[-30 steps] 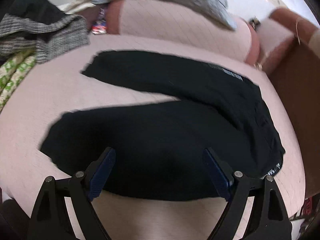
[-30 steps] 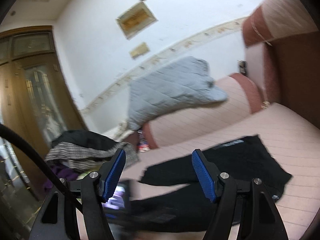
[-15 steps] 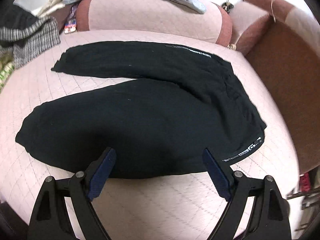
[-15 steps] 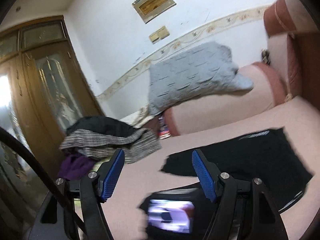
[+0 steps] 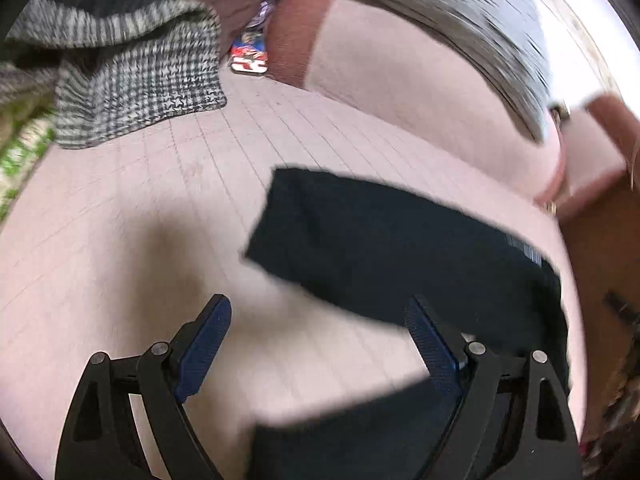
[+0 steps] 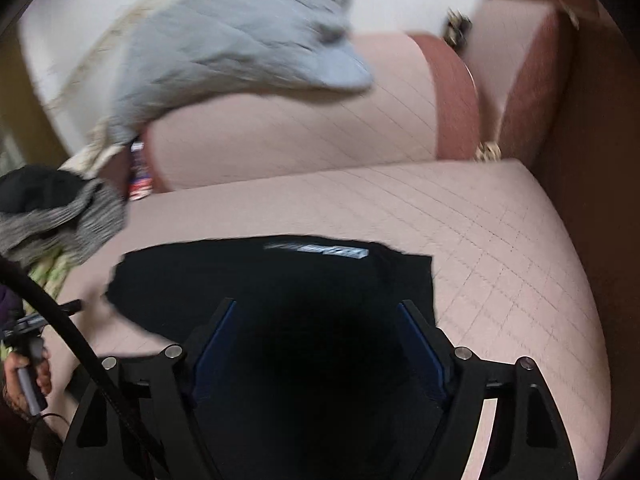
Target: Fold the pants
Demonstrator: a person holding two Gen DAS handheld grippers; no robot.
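The black pants (image 5: 384,248) lie flat on the pink quilted seat of the sofa (image 5: 168,208), a soft, matte dark fabric with no visible creases through the motion blur. In the left wrist view one leg stretches across the middle of the seat, its squared cuff end pointing left, and a second dark part of the garment fills the near edge under the left claw (image 5: 318,344). A short strip of pale lettering sits on the right part of that leg.

The left claw is spread wide, its blue ribbed pads well apart, holding nothing, above the bare seat between the two dark parts. The right claw (image 6: 316,336) is likewise wide open and empty, directly over the black cloth, which fills the space between its fingers.

The right wrist view shows the pants as one broad dark block with a pale printed strip near the far edge, and bare quilted seat to the right. Only this view shows the person's hand (image 6: 30,372) at the near left, gripping a handle.

Both views show a grey quilted blanket (image 6: 224,40) draped over the pink backrest. A houndstooth grey garment (image 5: 136,80) is heaped at the far left, sharper in the left wrist view.
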